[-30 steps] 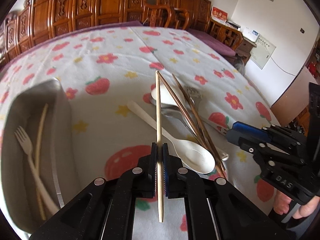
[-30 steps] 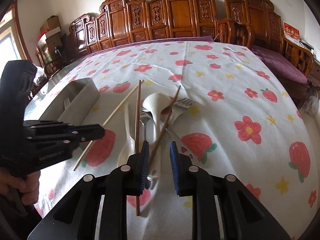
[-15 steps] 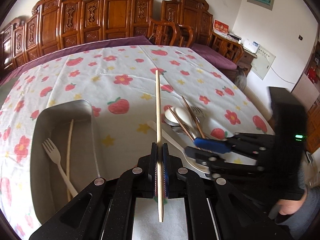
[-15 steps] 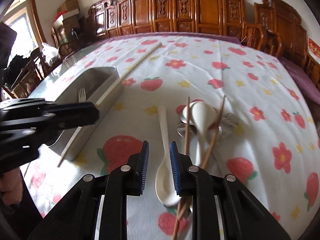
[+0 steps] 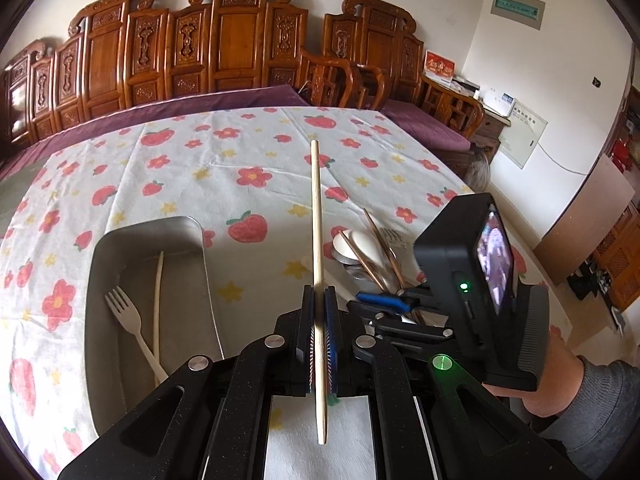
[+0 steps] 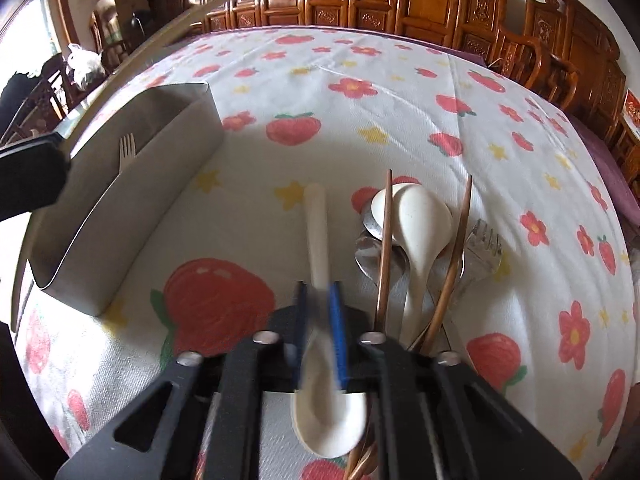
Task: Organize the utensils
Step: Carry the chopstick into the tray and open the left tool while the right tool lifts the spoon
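Observation:
My left gripper (image 5: 319, 308) is shut on a pale wooden chopstick (image 5: 316, 216) and holds it above the table, right of the grey metal tray (image 5: 96, 320). The tray holds a white plastic fork (image 5: 132, 328) and another pale chopstick (image 5: 158, 300). My right gripper (image 6: 320, 304) sits low over a white spoon (image 6: 318, 232), its blurred jaws close around the handle; I cannot tell whether they grip it. Beside it lies a pile: a second white spoon (image 6: 420, 220), two brown chopsticks (image 6: 386, 240), metal spoons (image 6: 370, 248) and a metal fork (image 6: 482, 248).
The table carries a white cloth (image 5: 240, 160) printed with strawberries and flowers. Carved wooden chairs (image 5: 224, 48) stand along the far edge. The tray (image 6: 120, 208) stands left of the right gripper. The left gripper's chopstick (image 6: 180, 24) crosses the upper left of the right wrist view.
My left gripper has lifted and drawn back with the pale chopstick, toward the tray. My right gripper has moved left from the brown chopsticks and down over the white spoon, jaws narrowing.

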Motion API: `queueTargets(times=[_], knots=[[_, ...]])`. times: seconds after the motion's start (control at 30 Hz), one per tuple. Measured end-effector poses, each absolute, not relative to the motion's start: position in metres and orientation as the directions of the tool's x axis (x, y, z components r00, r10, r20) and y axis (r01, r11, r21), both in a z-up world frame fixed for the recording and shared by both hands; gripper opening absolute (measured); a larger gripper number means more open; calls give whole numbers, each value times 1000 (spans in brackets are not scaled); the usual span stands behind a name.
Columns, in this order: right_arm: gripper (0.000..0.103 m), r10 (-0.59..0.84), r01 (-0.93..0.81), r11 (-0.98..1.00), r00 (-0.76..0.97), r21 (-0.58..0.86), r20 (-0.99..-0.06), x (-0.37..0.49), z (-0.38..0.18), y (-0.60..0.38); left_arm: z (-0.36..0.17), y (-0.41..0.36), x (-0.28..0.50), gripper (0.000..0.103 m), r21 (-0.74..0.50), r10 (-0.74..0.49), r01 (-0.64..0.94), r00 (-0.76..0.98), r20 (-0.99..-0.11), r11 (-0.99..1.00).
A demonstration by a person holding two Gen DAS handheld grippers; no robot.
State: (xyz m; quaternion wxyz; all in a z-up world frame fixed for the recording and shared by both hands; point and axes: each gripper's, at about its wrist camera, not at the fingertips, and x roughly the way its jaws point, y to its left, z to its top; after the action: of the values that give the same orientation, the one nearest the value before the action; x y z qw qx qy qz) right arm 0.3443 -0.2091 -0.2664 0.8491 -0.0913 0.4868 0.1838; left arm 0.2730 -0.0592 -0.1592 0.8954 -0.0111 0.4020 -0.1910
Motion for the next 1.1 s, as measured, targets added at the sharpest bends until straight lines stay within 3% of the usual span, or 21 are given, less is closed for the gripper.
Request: queueTargets(times=[0.3, 1.1], knots=[[8, 239, -428, 903, 434, 34, -869, 330, -259, -199, -146, -48, 264, 4, -169, -346, 325, 626, -699, 930], [8, 359, -467, 880, 527, 91, -770, 272, -175, -204, -124, -34, 233, 4, -122, -318, 332, 641, -698, 935]])
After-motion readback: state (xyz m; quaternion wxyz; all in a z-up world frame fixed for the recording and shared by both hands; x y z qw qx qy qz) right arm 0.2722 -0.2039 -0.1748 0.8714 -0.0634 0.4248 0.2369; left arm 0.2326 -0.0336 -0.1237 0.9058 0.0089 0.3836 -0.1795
